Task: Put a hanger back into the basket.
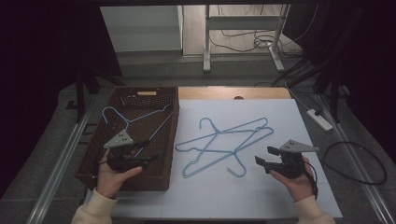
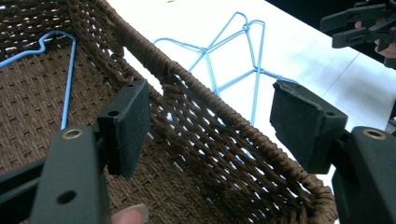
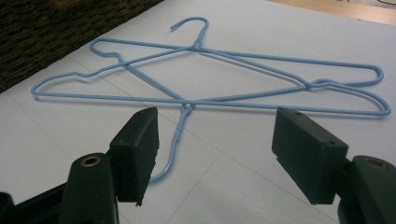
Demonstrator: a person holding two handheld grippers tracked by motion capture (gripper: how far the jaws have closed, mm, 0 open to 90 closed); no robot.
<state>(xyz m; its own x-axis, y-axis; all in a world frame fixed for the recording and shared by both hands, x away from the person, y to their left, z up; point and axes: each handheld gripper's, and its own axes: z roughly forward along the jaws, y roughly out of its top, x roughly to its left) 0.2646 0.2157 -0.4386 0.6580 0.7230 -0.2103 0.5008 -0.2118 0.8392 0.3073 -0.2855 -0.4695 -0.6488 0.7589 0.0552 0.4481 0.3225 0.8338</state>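
Landmark: the woven basket sits at the left of the white tabletop.
Left claw: yours hangs over the basket's right side, jaws apart, straddling its rim, nothing between them.
Hanger in basket: one blue hanger lies inside.
Hangers on tabletop: two blue ones lie crossed, just right of the basket.
Right claw: well right of the basket, jaws apart and empty, facing those hangers.

A dim room with dark curtains on both sides, grey floor, a metal frame behind, and what seems a power strip.
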